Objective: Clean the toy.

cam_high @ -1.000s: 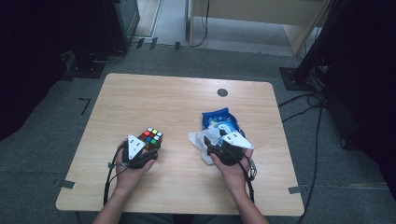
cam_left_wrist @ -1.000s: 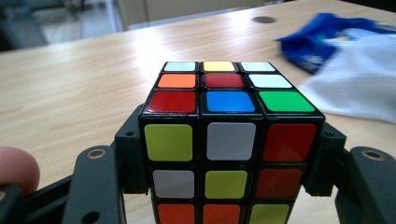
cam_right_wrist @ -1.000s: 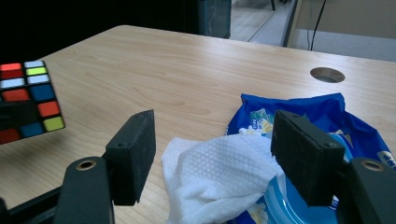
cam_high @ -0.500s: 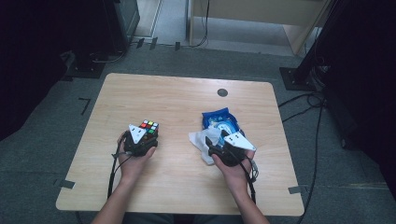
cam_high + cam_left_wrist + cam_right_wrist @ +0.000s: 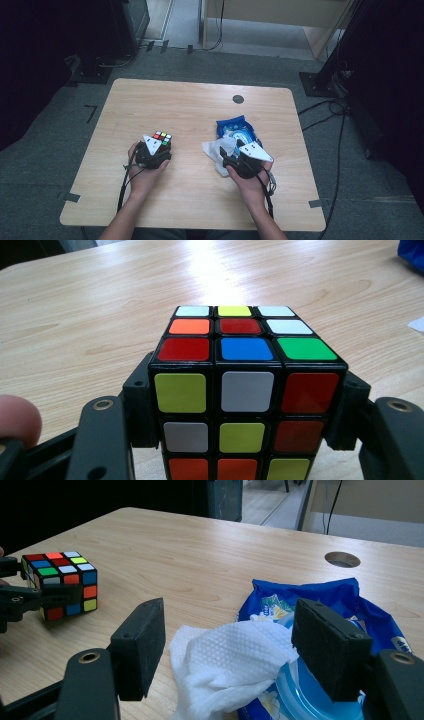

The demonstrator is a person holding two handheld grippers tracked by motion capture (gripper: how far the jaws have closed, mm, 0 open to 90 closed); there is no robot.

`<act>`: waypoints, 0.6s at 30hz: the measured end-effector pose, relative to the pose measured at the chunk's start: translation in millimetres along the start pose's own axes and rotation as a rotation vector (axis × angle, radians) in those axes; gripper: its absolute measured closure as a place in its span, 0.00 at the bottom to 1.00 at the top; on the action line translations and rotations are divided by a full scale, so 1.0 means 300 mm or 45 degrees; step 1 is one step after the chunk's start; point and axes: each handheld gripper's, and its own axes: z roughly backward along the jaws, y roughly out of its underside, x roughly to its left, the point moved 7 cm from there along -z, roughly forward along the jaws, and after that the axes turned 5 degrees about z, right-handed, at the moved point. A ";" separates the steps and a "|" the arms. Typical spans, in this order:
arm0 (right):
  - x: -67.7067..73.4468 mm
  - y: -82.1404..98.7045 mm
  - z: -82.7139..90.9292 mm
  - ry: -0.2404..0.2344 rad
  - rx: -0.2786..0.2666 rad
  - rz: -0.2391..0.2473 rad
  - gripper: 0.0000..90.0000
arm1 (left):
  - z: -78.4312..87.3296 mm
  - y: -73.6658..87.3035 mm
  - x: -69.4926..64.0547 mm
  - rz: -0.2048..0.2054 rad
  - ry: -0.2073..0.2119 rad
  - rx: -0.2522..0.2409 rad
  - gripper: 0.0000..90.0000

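Left gripper (image 5: 159,145) is clamped on the puzzle cube (image 5: 245,390) — both pads press the cube's side faces, and the cube sits on the bench (image 5: 190,107) at its left-front area, just ahead of the left hand (image 5: 142,175). In the right gripper view the same cube shows resting flat on the wood, held between the left gripper's black arms.

Right gripper (image 5: 240,650) stands with its jaws apart, one pad on either side of a white wipe (image 5: 225,660) that is pulled partly out of a blue wipe packet (image 5: 320,597). The pads do not appear to press the sheet; nothing is gripped. In the high view the packet lies at the right-centre of the bench, the wipe spilling toward the person, well apart from the cube.

Judgement: the cube is secured and the wipe is about to be taken — the step in hand is fetching a sheet.

Next move calls for closing the right jaws squarely on the loose fold of the wipe, then drawing it clear of the packet without dragging the packet along. The left grip should hold firm meanwhile.
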 end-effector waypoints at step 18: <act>0.001 0.003 -0.001 -0.001 0.004 0.004 0.34 | -0.007 0.029 -0.001 0.023 0.045 0.131 0.35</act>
